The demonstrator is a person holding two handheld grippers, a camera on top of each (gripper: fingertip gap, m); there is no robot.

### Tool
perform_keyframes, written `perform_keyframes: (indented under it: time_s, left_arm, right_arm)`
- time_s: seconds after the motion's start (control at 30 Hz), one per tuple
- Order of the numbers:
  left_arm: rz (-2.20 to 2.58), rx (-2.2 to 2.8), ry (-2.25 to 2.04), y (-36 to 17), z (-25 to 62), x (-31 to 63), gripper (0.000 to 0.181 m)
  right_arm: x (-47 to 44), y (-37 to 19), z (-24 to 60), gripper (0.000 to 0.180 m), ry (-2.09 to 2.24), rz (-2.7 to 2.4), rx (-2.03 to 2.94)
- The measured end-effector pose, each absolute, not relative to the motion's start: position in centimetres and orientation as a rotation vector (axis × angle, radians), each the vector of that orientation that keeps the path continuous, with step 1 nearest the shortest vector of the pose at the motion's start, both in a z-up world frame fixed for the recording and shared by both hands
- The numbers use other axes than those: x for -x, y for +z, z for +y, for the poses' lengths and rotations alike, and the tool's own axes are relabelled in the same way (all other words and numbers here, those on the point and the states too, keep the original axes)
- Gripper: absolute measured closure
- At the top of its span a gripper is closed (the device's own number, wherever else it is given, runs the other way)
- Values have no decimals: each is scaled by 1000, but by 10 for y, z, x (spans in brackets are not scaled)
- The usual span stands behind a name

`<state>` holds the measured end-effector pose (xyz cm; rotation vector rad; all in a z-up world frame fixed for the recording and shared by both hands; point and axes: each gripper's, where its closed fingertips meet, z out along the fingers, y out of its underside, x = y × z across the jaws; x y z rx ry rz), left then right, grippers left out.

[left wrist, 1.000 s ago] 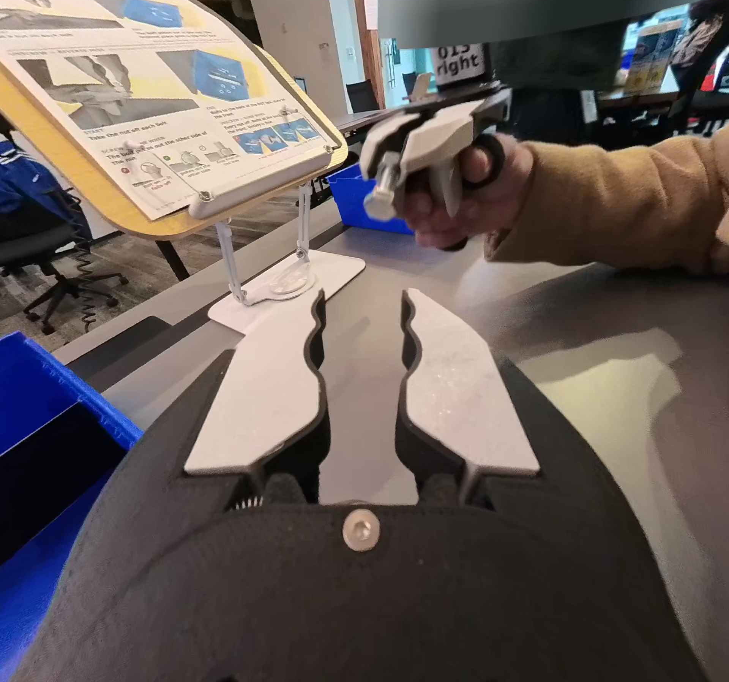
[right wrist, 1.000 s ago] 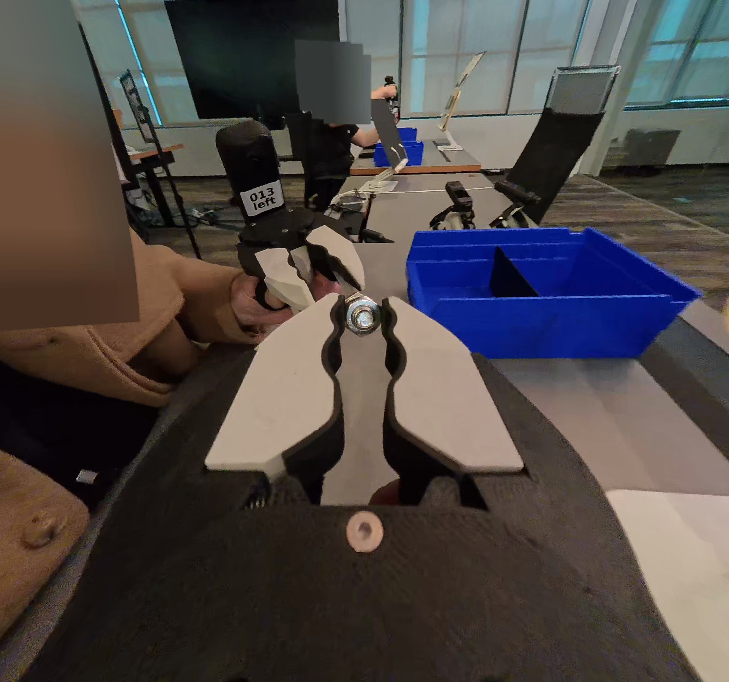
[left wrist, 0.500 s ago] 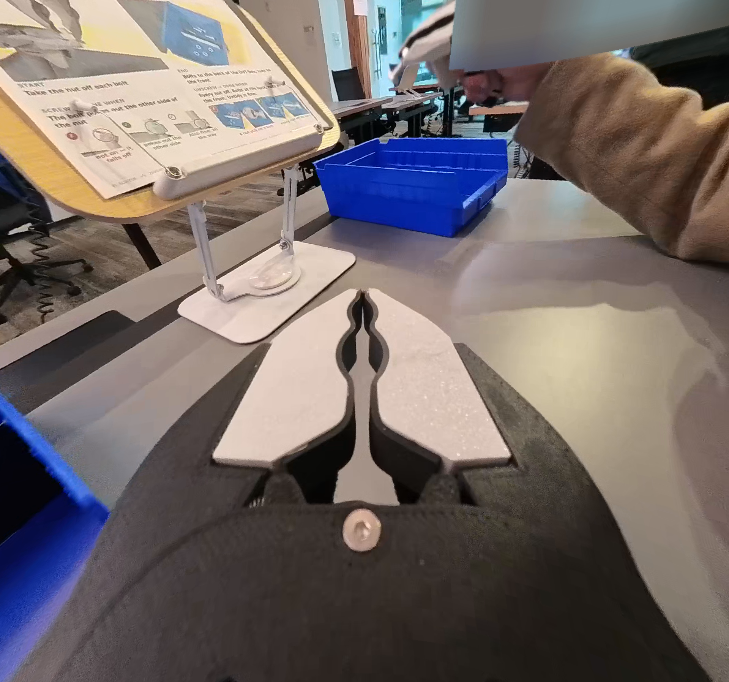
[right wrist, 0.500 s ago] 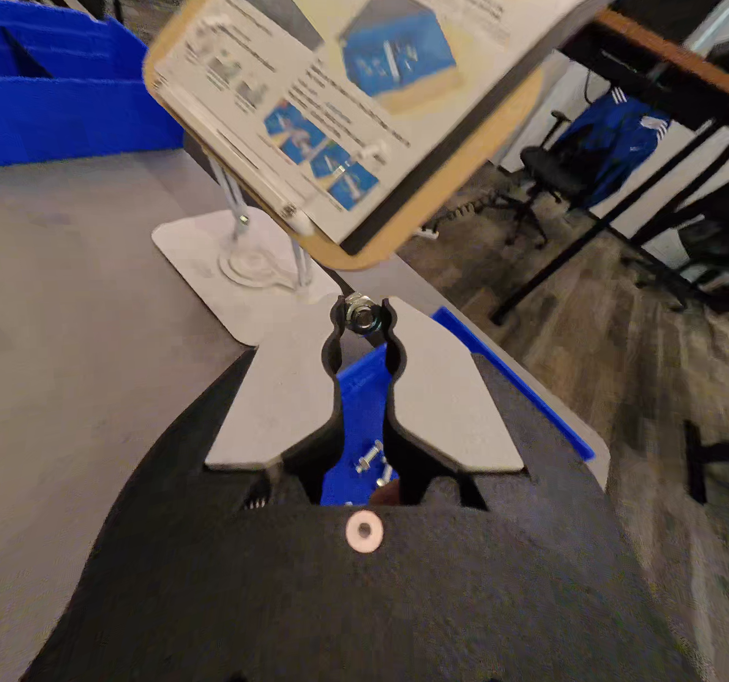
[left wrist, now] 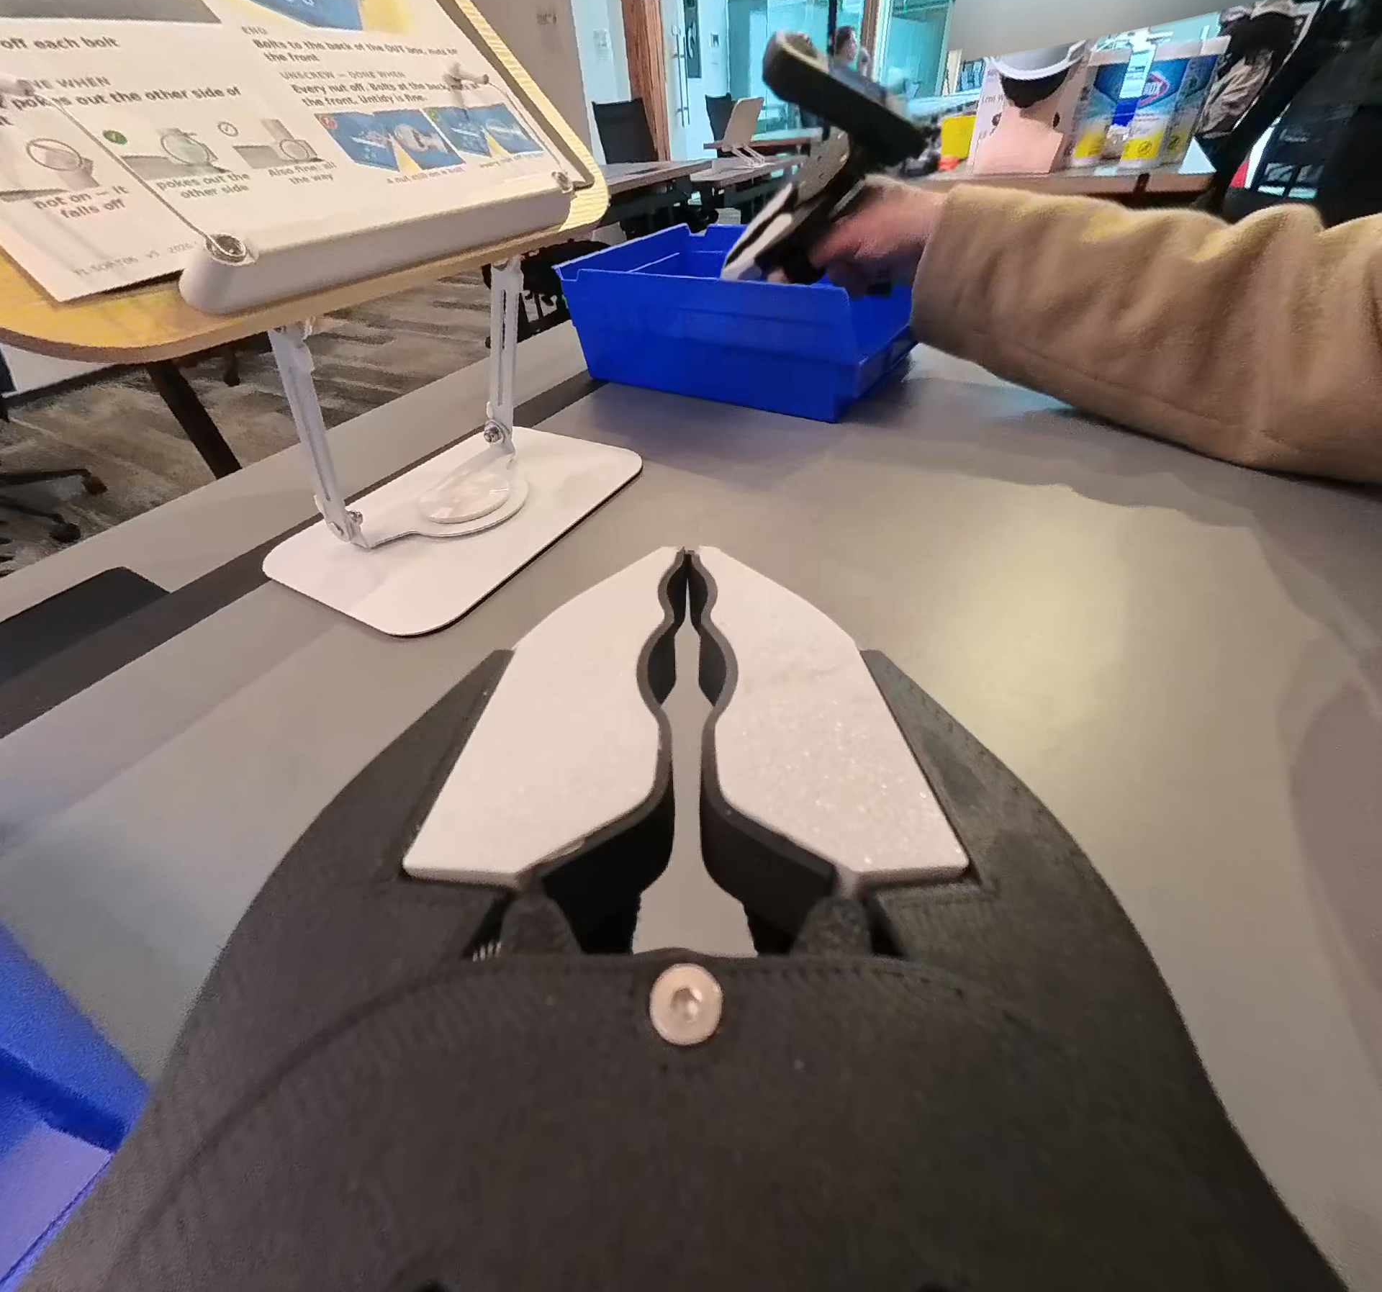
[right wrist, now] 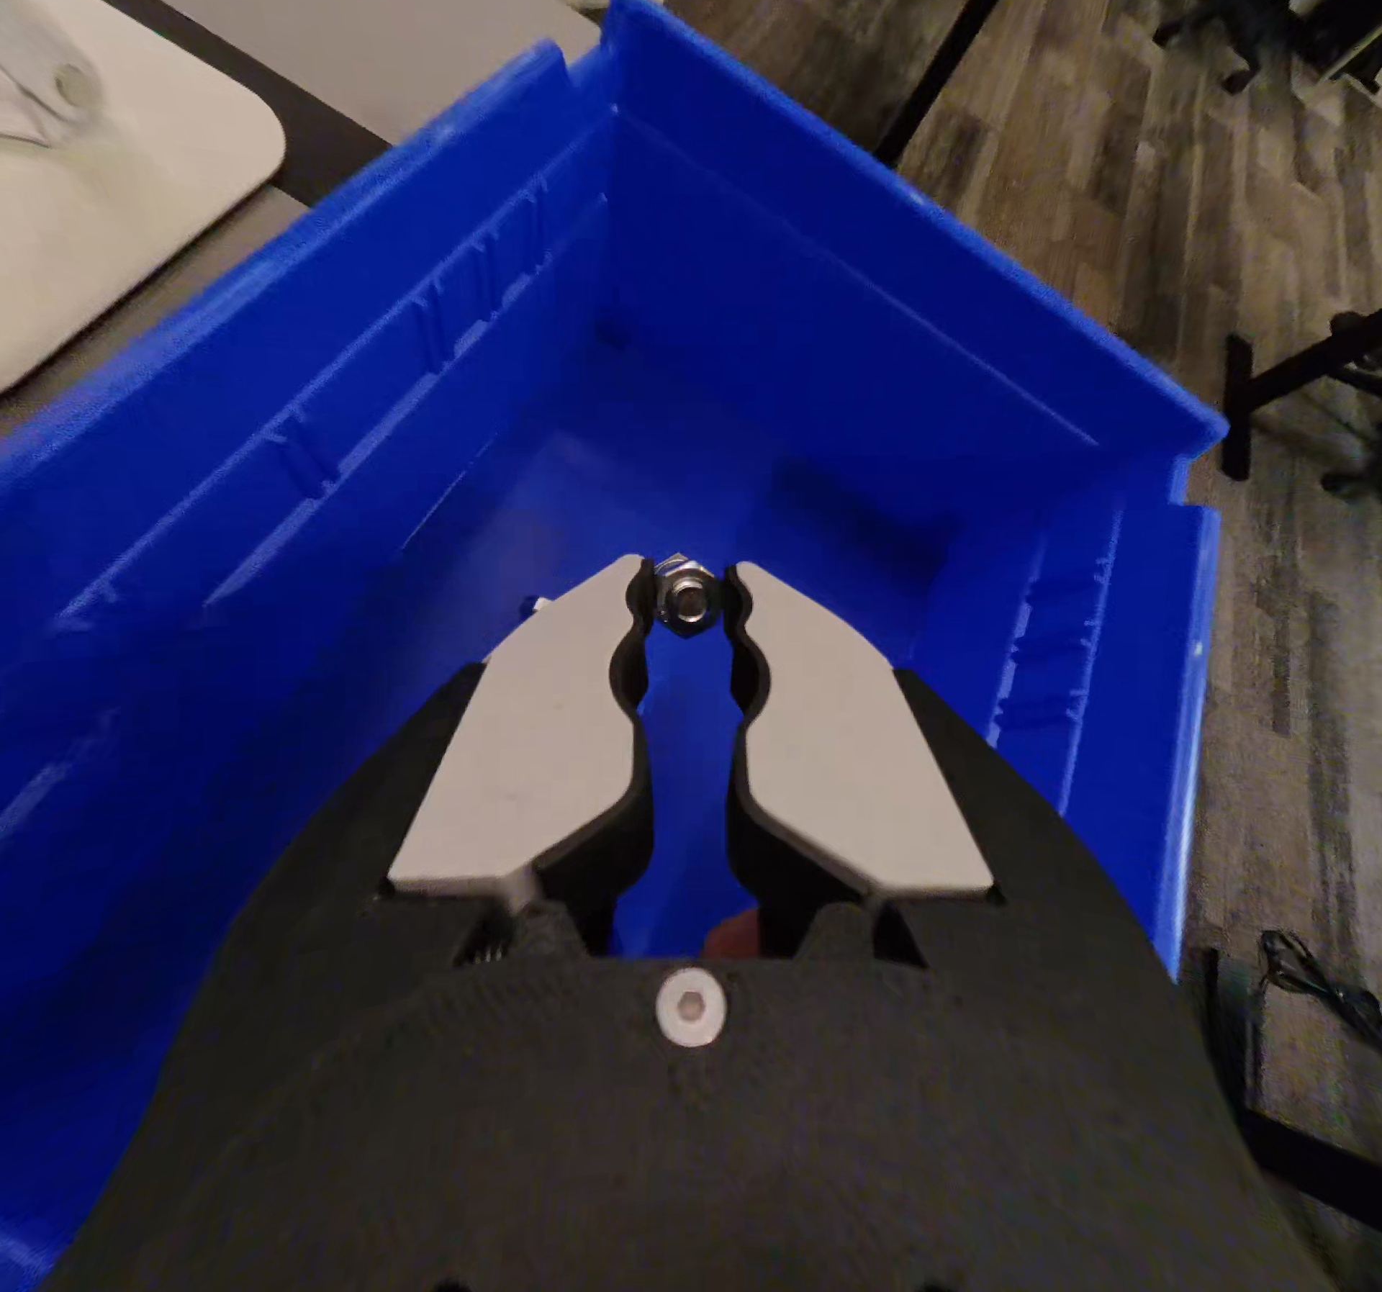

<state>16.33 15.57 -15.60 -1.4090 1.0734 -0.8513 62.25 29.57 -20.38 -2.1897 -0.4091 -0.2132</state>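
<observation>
My left gripper [left wrist: 686, 559] is shut and empty, low over the grey table [left wrist: 1047, 658]. My right gripper [right wrist: 686, 583] is shut on a silver bolt with a nut [right wrist: 686, 602], held end-on at the fingertips. It points down into a blue bin [right wrist: 822, 269], above the bin's floor near a corner. In the left wrist view the right gripper [left wrist: 778, 239] shows blurred, tilted down into the same blue bin [left wrist: 733, 351] at the far side of the table, held by a hand in a tan sleeve [left wrist: 1122, 329].
An instruction board [left wrist: 299, 134] on a stand with a white base plate [left wrist: 456, 546] stands at the left; the plate also shows in the right wrist view [right wrist: 112, 134]. A second blue bin [left wrist: 45, 1032] is at my lower left. Wood floor [right wrist: 1122, 134] lies beyond the table edge. The tips of one gripper are about 50 centimetres away from the tips of the other.
My left gripper has closed from open and is empty. My right gripper has swung with the bolt from in front of the left gripper, past the board, to down inside the blue bin.
</observation>
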Motion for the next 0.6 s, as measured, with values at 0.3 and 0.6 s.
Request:
perform_keyframes:
  time_s: [0.3, 0.6]
  left_arm:
    - [1080, 1422, -857, -160, 156, -165, 181]
    - [1079, 1427, -866, -161, 155, -166, 181]
  right_arm:
    - [-642, -247, 295, 161, -193, -291, 2340]
    - [-640, -249, 285, 161, -182, -309, 2423]
